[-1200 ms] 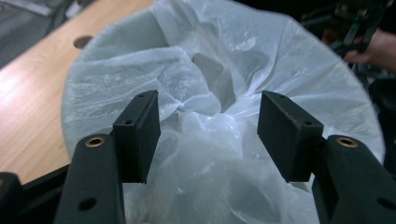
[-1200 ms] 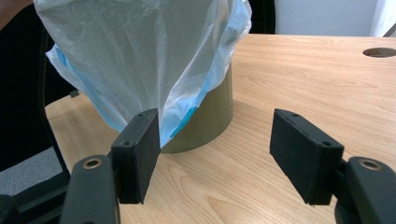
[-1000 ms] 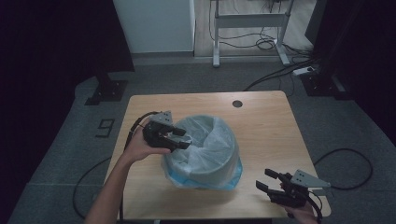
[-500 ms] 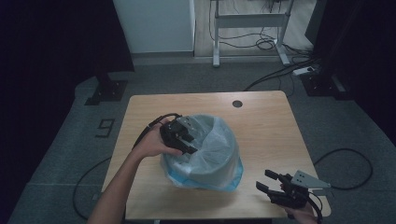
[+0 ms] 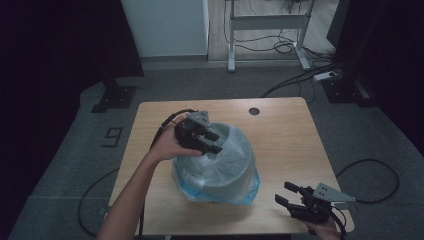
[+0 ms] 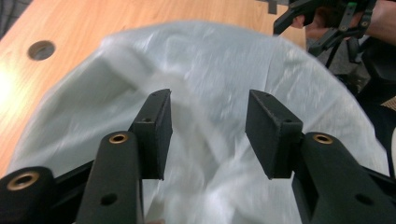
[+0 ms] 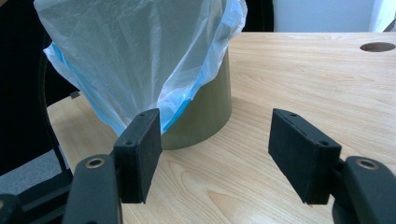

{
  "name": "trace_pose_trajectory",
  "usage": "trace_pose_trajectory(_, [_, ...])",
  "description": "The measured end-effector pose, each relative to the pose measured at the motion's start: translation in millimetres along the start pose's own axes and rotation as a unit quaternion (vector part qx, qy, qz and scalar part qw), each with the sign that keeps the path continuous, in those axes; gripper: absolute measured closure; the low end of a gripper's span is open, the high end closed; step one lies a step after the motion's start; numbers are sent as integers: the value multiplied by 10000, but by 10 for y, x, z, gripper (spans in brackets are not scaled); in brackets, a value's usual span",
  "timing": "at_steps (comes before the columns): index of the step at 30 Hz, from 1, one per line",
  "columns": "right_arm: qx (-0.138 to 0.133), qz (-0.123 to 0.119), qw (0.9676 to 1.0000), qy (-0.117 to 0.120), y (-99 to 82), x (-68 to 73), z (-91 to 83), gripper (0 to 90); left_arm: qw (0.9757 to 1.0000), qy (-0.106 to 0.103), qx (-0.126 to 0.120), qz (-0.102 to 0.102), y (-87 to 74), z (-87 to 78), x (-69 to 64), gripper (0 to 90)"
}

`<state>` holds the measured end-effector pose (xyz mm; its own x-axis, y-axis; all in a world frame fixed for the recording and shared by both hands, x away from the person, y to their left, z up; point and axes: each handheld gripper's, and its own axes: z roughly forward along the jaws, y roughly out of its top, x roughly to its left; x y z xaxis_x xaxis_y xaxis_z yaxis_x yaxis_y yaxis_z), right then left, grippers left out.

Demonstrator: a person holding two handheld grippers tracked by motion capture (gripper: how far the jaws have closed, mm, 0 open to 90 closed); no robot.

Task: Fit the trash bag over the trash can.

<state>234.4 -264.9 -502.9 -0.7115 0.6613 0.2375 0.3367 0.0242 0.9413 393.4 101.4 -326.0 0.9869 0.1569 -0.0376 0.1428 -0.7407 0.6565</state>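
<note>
A grey-green round bin (image 5: 222, 172) (image 7: 205, 112) stands mid-table, lined with a translucent pale-blue plastic bag (image 5: 200, 172) (image 6: 205, 93) (image 7: 135, 51) that drapes over its rim and down its side. My left gripper (image 5: 212, 142) (image 6: 208, 121) hovers over the bin's near-left rim, open, its jaws pointing into the bag's interior with nothing between them. My right gripper (image 5: 286, 194) (image 7: 215, 154) rests low near the table's front right corner, open, aimed at the bin's side from a short distance. The right gripper (image 6: 322, 23) also appears beyond the bag in the left gripper view.
The wooden table (image 5: 285, 145) has a round cable hole (image 5: 254, 111) (image 7: 377, 46) at the back right. Cables trail off the table's left and right sides. A desk frame (image 5: 267, 22) stands on the floor behind.
The left gripper has moved right and forward from the bin's left edge to above its opening. The right gripper has stayed put.
</note>
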Motion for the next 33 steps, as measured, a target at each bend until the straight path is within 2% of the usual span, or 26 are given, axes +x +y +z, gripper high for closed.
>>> trace_pose_trajectory(2, [-3, 9, 10000, -10, -7, -5, -8, 344, 9999, -73, 59, 47, 63, 67, 8, 530])
trace_pose_trajectory(6, [15, 32, 10000, -26, -27, -16, -13, 347, 9992, -117, 372, 89, 166, 242, 22, 578])
trace_pose_trajectory(8, [17, 30, 10000, -37, -30, -15, -12, 347, 9978, -118, 645, 101, 201, 367, 24, 585])
trace_pose_trajectory(9, [17, 30, 10000, -37, -30, -15, -12, 347, 9978, -118, 645, 101, 201, 367, 24, 585])
trace_pose_trajectory(14, [21, 23, 10000, -39, -31, -9, -7, 349, 9934, -44, 1140, 95, 226, 589, 6, 585])
trace_pose_trajectory(18, [33, 18, 10000, -44, -36, -5, -3, 350, 9918, -28, 1270, 127, 229, 662, -10, 562])
trace_pose_trajectory(20, [38, 15, 10000, -49, -37, -5, -2, 350, 9923, 45, 1233, 143, 220, 637, -20, 540])
trace_pose_trajectory(21, [40, 18, 10000, -51, -38, -4, -3, 350, 9932, 93, 1148, 153, 212, 599, -24, 508])
trace_pose_trajectory(23, [38, 21, 10000, -56, -41, -6, -7, 349, 9954, 123, 932, 165, 192, 491, -26, 453])
trace_pose_trajectory(26, [35, 32, 10000, -71, -41, -5, -13, 348, 9981, 129, 580, 146, 130, 246, -36, 445])
trace_pose_trajectory(28, [33, 34, 10000, -72, -41, -5, -13, 347, 9983, 163, 559, 80, 67, 124, -37, 445])
trace_pose_trajectory(33, [50, 12, 10000, -55, -40, 13, 0, 346, 9966, 273, 776, -107, -138, 17, -1, 429])
